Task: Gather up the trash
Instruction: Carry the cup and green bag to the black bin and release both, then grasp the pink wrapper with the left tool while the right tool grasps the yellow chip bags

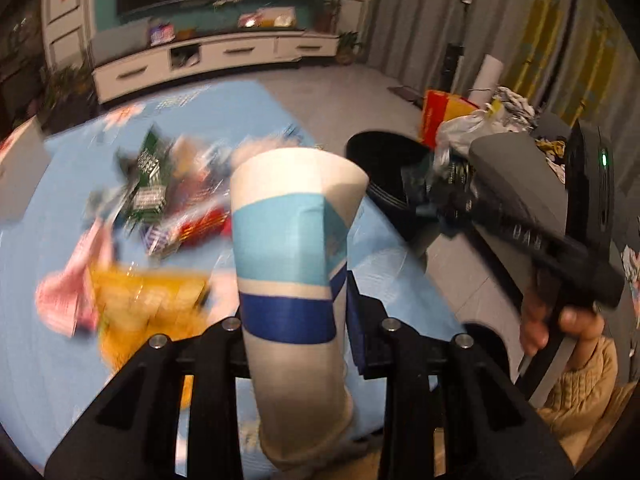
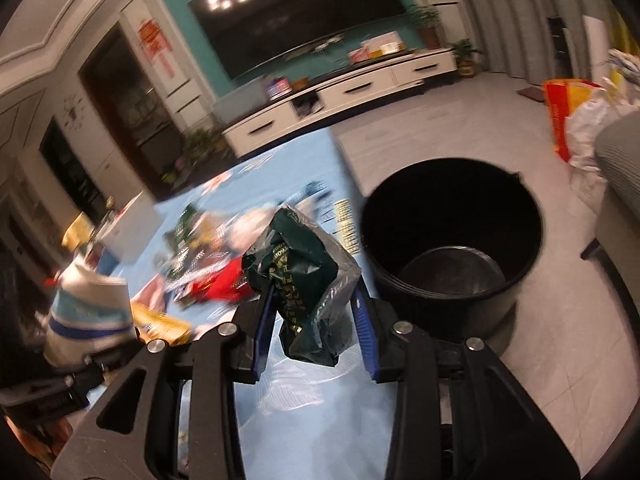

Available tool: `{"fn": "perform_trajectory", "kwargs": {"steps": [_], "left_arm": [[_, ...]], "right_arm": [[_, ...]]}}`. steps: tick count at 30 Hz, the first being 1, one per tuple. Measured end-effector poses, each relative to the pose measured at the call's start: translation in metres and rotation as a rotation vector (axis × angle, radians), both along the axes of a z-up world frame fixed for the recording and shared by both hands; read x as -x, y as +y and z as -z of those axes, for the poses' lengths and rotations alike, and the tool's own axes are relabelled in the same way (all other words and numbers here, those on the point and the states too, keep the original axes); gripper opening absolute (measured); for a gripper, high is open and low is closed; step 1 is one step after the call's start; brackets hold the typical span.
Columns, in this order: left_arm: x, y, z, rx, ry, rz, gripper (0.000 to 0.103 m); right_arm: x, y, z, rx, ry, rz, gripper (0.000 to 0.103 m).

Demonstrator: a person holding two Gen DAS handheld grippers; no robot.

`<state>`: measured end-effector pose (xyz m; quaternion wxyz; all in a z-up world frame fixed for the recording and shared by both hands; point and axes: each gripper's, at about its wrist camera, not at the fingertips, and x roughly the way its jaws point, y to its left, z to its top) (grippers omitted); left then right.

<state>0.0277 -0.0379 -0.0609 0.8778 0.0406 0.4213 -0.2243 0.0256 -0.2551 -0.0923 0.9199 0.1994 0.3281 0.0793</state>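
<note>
Presently left gripper (image 1: pixel 294 320) pinches a light, crushable paper cup (image 1: pixel 294 248) mid-wall above the table (image 1: pixel 24 360), while right gripper (image 2: pixel 314 320) clamps a limp, slippery dark green wrapper (image 2: pixel 300 276) just beside the black bin (image 2: pixel 452 240); grip gently.

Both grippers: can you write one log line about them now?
left gripper: holds paper cup | right gripper: holds green wrapper | black bin: beside table

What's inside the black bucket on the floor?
The black bucket looks almost empty: its round dark bottom shows, with maybe a shiny liner. The near wall hides the part closest to the right claw, which holds a green wrapper beside it.
</note>
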Motion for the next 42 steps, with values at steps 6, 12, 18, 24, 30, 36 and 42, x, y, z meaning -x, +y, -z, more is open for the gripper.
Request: {"fn": "perform_trajectory", "kwargs": {"steps": [6, 12, 18, 24, 30, 36, 42], "left_arm": [[-0.052, -0.082, -0.013, 0.024, -0.025, 0.157, 0.033], [-0.109, -0.144, 0.003, 0.061, 0.031, 0.228, 0.034], [-0.161, -0.178, 0.030, 0.072, 0.088, 0.188, 0.079], [-0.167, -0.168, 0.032, 0.080, 0.102, 0.139, 0.088], [-0.139, -0.129, 0.032, 0.126, 0.133, 0.094, 0.098], [-0.091, -0.087, 0.029, 0.160, 0.148, 0.059, 0.100], [-0.046, -0.026, 0.016, 0.206, 0.095, 0.005, 0.100]], "right_arm": [[-0.007, -0.046, 0.009, -0.002, 0.003, 0.134, 0.037], [-0.028, -0.079, 0.027, -0.007, 0.023, 0.215, 0.038], [-0.051, -0.103, 0.054, -0.039, 0.077, 0.258, 0.059], [-0.043, -0.113, 0.068, -0.101, 0.103, 0.274, 0.067], [-0.026, -0.107, 0.050, -0.117, 0.085, 0.245, 0.068], [-0.007, -0.072, 0.031, -0.097, 0.074, 0.156, 0.072], [-0.004, -0.028, 0.020, -0.061, 0.096, 0.056, 0.073]]}}
